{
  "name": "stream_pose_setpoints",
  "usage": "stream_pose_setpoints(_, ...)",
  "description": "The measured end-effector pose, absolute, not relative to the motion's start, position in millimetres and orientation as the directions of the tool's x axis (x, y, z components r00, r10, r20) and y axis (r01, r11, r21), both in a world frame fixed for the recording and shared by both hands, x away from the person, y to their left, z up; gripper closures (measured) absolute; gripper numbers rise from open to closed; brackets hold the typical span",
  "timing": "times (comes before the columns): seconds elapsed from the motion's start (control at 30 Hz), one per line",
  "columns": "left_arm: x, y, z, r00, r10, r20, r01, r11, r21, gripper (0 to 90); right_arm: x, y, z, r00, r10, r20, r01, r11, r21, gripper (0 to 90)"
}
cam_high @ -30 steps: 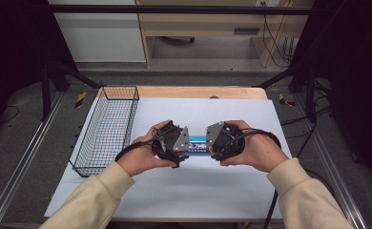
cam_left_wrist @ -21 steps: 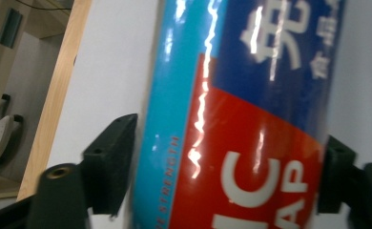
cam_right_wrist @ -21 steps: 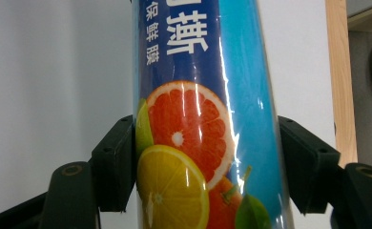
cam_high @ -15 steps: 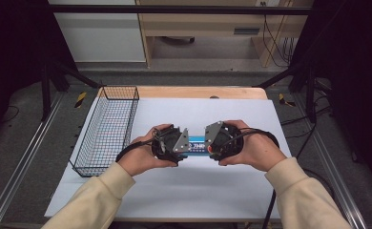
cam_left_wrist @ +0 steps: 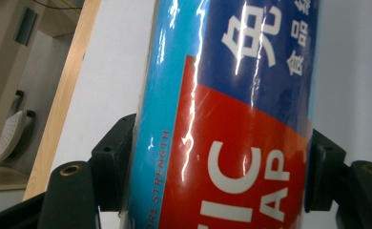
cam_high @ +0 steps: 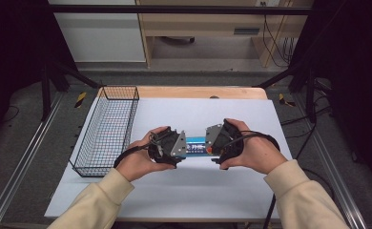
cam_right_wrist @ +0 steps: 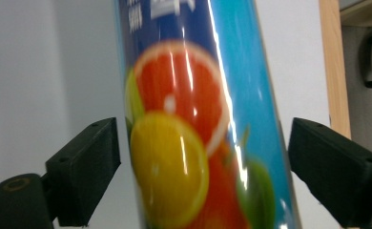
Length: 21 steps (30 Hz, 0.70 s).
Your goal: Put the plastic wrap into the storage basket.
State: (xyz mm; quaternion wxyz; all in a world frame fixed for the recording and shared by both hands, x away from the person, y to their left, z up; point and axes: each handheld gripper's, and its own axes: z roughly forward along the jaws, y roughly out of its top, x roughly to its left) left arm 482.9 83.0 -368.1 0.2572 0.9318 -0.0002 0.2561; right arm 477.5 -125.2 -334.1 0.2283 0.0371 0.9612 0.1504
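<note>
Left gripper view frames the left claw (cam_left_wrist: 222,176) clamped on one end of a blue box of plastic wrap (cam_left_wrist: 227,105); both black pads are pressed against its glossy sides, the jaws having just been closing onto it. Printed on that end are a red panel with white letters and a dark blue band with white characters. In the right gripper view the right claw (cam_right_wrist: 198,176) is seen released: its jaws have just been opening, and a gap is left on each side between the pads and the box (cam_right_wrist: 198,119), whose end with pictured citrus fruit lies between them.

From the high view the box (cam_high: 197,146) is found lying flat on the white table (cam_high: 198,200), near its middle, bridging the left claw (cam_high: 177,145) and the right claw (cam_high: 208,143), which face each other from either end. Each gripper is held in a hand, with cream sleeves entering from the bottom edge.

A black wire basket (cam_high: 108,129) stands well to the left of the left hand, near the table's left edge. A wooden strip (cam_high: 198,92) borders the far edge of the table. Nothing is set between the box and the basket. Beyond the table, grey floor and a wooden desk (cam_high: 212,28) with cables are seen.
</note>
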Motion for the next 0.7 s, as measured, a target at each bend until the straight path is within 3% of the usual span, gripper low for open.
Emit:
stream_pose_setpoints(0.27,482,97,-367,0.863,0.152,0.482,-0.104,-0.88,0.463,29.2,473,-163,-333,-0.85,0.246,-0.466,0.073,0.931,0.358,6.3)
stream_pose_setpoints(0.5,478,107,-365,0.857,0.151,0.493,-0.099,-0.89,0.445,29.3,472,-187,-339,-0.836,0.315,-0.449,0.127,0.907,0.401,6.2)
stream_pose_setpoints(0.7,477,119,-360,0.85,0.191,0.491,-0.068,-0.884,0.462,29.4,470,-200,-353,-0.792,0.433,-0.43,0.21,0.855,0.474,8.3)
